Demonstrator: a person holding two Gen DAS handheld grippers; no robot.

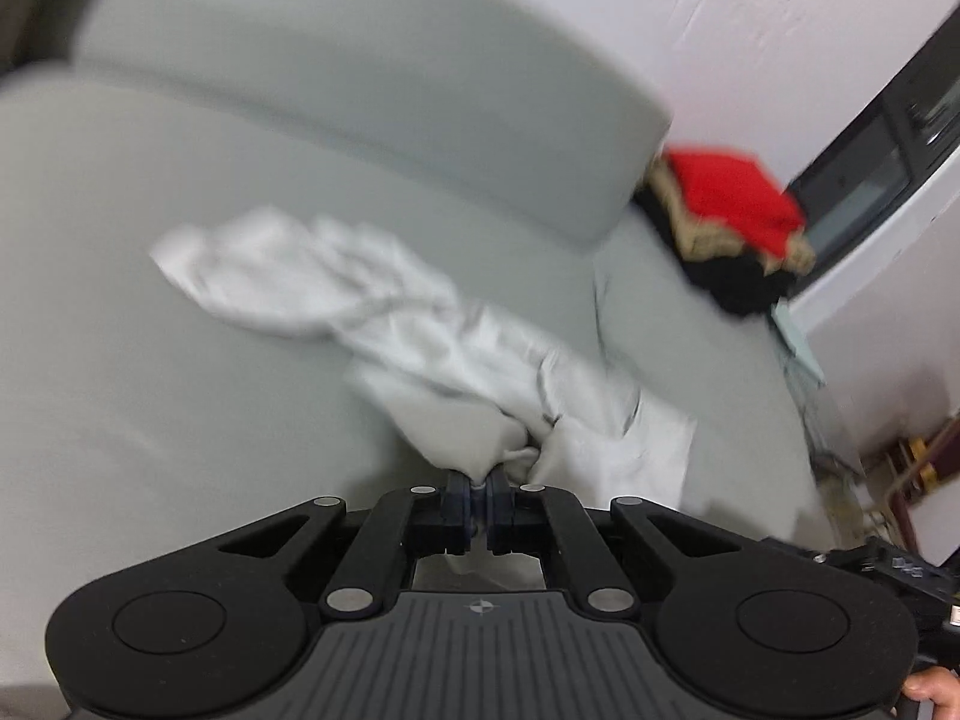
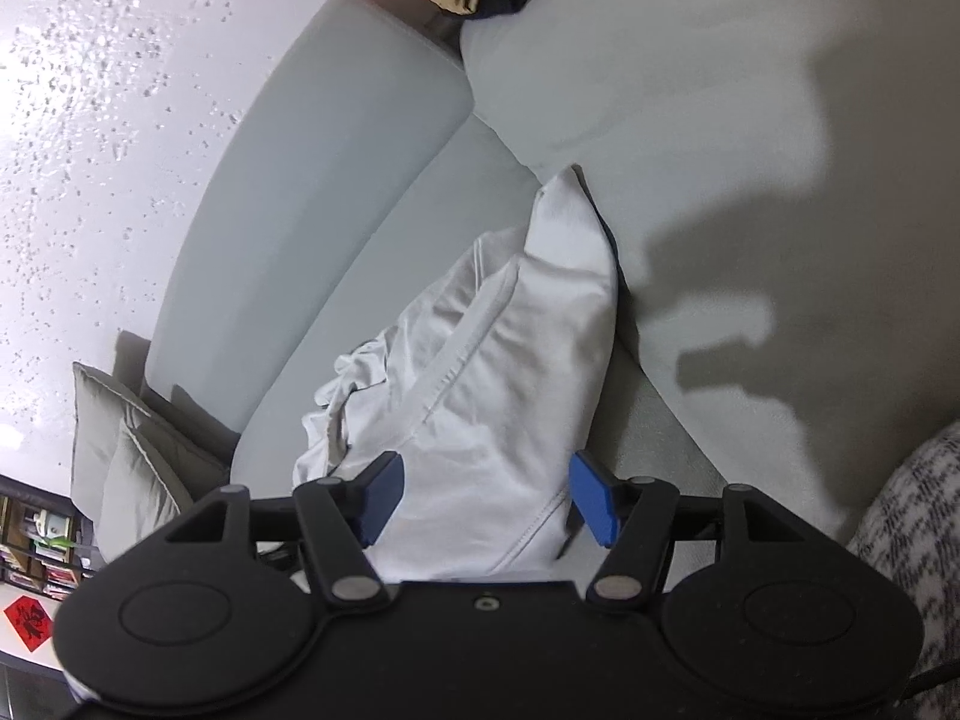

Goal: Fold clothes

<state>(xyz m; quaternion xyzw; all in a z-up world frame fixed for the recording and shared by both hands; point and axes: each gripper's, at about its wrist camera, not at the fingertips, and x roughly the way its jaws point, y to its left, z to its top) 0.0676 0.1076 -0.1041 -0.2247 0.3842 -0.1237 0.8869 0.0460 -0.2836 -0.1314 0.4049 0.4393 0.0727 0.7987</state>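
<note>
Pinching a bunched fold of the white garment (image 1: 456,354), the left hand-held gripper (image 1: 478,501) has its jaws together on the cloth at the lower centre of the left wrist view. That view is blurred. From the pinch the garment trails in a crumpled band toward the centre left of the frame, lying on the grey sofa (image 1: 150,390). A grey backrest (image 1: 372,96) runs across the upper part of the frame. At the right, beyond the backrest's end, sits a pile of clothes (image 1: 729,222), red on top of tan and black. Part of a hand (image 1: 930,693) shows in the lower right corner.

In the right wrist view the right hand-held gripper (image 2: 486,501) has its jaws apart, with its blue pads (image 2: 591,504) on either side of the garment's (image 2: 480,390) near end; whether they touch the cloth I cannot tell. The garment stretches from the lower centre up to a point at the middle of the frame, where it lies against a seat cushion (image 2: 690,120). Two grey pillows (image 2: 120,450) lean at the lower left, and a knit fabric (image 2: 912,540) fills the lower right edge. Shadows fall across the cushion on the right.
</note>
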